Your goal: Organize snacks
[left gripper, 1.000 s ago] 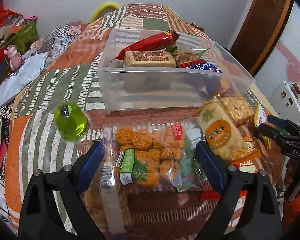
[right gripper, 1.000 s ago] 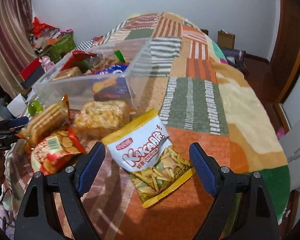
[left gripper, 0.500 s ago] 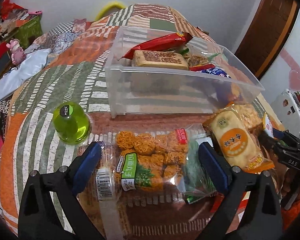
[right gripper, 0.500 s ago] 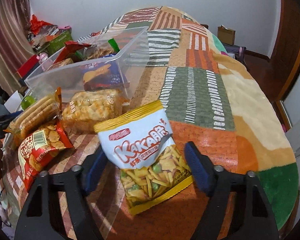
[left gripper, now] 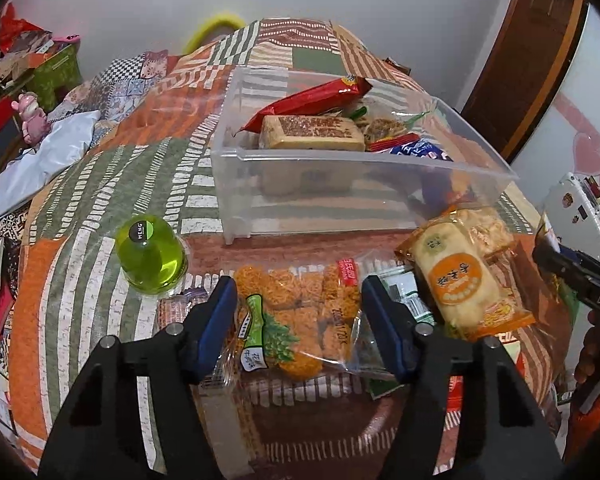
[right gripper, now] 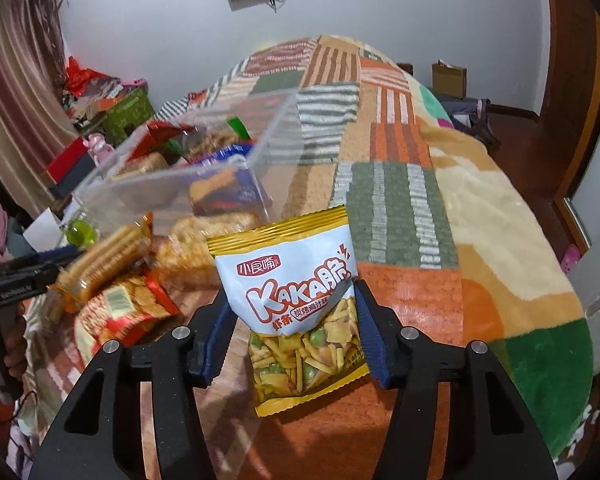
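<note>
2 packets (left gripper: 412, 296) half-hidden under others

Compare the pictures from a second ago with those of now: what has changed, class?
The right gripper closed on the KAKA bag and tilted it upright. The left gripper narrowed around the noodle pack. The bin and green bottle stayed put.
</note>
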Tool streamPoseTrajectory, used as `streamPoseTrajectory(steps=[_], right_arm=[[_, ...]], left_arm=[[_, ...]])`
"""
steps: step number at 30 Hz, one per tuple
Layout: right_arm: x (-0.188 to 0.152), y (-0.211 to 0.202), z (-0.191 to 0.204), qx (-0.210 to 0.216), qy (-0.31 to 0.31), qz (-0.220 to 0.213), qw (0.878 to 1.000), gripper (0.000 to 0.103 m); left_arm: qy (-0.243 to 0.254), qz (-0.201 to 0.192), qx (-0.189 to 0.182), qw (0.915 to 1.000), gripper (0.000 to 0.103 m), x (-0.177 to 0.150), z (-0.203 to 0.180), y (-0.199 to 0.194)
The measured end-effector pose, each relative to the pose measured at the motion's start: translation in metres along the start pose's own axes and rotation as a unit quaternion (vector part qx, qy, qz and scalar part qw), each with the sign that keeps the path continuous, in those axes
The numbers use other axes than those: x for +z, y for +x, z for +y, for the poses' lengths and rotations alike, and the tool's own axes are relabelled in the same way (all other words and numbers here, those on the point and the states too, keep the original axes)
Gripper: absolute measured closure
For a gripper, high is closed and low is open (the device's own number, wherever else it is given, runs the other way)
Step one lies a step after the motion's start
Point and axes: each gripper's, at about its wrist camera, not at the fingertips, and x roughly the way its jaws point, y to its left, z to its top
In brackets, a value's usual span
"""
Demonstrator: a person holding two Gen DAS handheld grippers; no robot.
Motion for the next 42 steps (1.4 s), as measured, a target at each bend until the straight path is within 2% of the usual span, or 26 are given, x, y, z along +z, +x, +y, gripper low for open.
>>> streamPoseTrajectory(steps=[1, 2, 3, 4, 9, 10, 11, 12, 13, 14, 15, 20, 21, 26, 28, 31, 35, 37, 38, 42], right_arm=[[0.002, -0.002, 0.001, 0.001, -0.001, -0.004, 1.0, 0.051], [0.004, -0.004, 0.003, 0.002, -0.002, -0.01, 1.0, 0.051], [0.006, -0.006, 0.004, 0.003, -0.004, -0.014, 1.0, 0.051], [0.008, -0.008, 0.006, 0.005, -0.006, -0.018, 1.0, 0.051], [0.018, -0.014, 0.015, 0.016, -0.013, -0.035, 0.999, 0.051], [0.019, -0.014, 0.017, 0.019, -0.014, -0.036, 0.999, 0.051], [0.019, -0.014, 0.018, 0.022, -0.015, -0.037, 0.999, 0.051], [0.02, -0.014, 0.02, 0.024, -0.018, -0.037, 0.999, 0.051], [0.02, -0.013, 0.021, 0.025, -0.02, -0.037, 0.999, 0.051], [0.02, -0.013, 0.022, 0.026, -0.021, -0.036, 0.999, 0.051], [0.02, -0.012, 0.023, 0.027, -0.021, -0.035, 0.999, 0.05], [0.019, -0.008, 0.02, 0.037, -0.009, -0.029, 0.999, 0.05], [0.02, -0.007, 0.019, 0.036, -0.008, -0.028, 0.999, 0.05], [0.02, -0.007, 0.022, 0.035, -0.013, -0.025, 0.999, 0.05], [0.02, -0.007, 0.022, 0.035, -0.013, -0.026, 0.999, 0.05], [0.021, -0.007, 0.024, 0.039, -0.015, -0.026, 0.999, 0.05], [0.02, -0.005, 0.029, 0.042, -0.021, -0.024, 0.999, 0.05], [0.021, -0.005, 0.031, 0.044, -0.022, -0.024, 0.998, 0.05], [0.021, -0.004, 0.031, 0.045, -0.023, -0.024, 0.998, 0.05], [0.024, -0.006, 0.035, 0.048, -0.029, -0.027, 0.998, 0.05]], left_arm=[[-0.001, -0.002, -0.001, 1.0, 0.04, 0.0, 0.0, -0.002], [-0.003, -0.005, -0.004, 1.0, 0.054, 0.001, 0.0, -0.005], [-0.003, -0.003, -0.02, 0.9998, 0.084, 0.002, 0.0, -0.007], [-0.006, 0.001, -0.024, 0.9997, 0.086, 0.004, 0.0, -0.01], [-0.01, -0.008, -0.022, 0.9997, 0.086, 0.014, 0.003, -0.019], [-0.008, -0.01, -0.017, 0.9998, 0.085, 0.014, 0.003, -0.021], [-0.007, -0.008, -0.011, 0.9999, 0.075, 0.014, 0.004, -0.021], [-0.007, -0.004, -0.009, 0.9999, 0.055, 0.014, 0.006, -0.021], [-0.01, -0.003, -0.007, 0.9999, 0.044, 0.013, 0.009, -0.022], [-0.012, -0.004, -0.007, 0.9999, 0.028, 0.011, 0.012, -0.023], [-0.013, -0.005, -0.006, 0.9999, 0.021, 0.009, 0.015, -0.023], [-0.02, 0.044, -0.02, 0.9987, 0.014, -0.003, 0.027, -0.004], [-0.025, 0.047, -0.025, 0.9983, 0.01, -0.003, 0.028, 0.001], [0.007, 0.04, -0.021, 0.9989, 0.001, -0.003, 0.014, 0.013], [0.014, 0.032, -0.015, 0.9993, 0.001, -0.002, 0.011, 0.018], [0.0, 0.031, -0.027, 0.9992, 0.001, 0.004, 0.018, 0.025], [0.006, 0.028, -0.012, 0.9995, 0.001, 0.004, 0.015, 0.032], [0.004, 0.029, -0.01, 0.9995, 0.006, 0.005, 0.016, 0.031], [-0.003, 0.029, -0.008, 0.9996, 0.017, 0.006, 0.019, 0.03], [-0.009, 0.031, -0.019, 0.9993, 0.025, 0.007, 0.025, 0.026]])
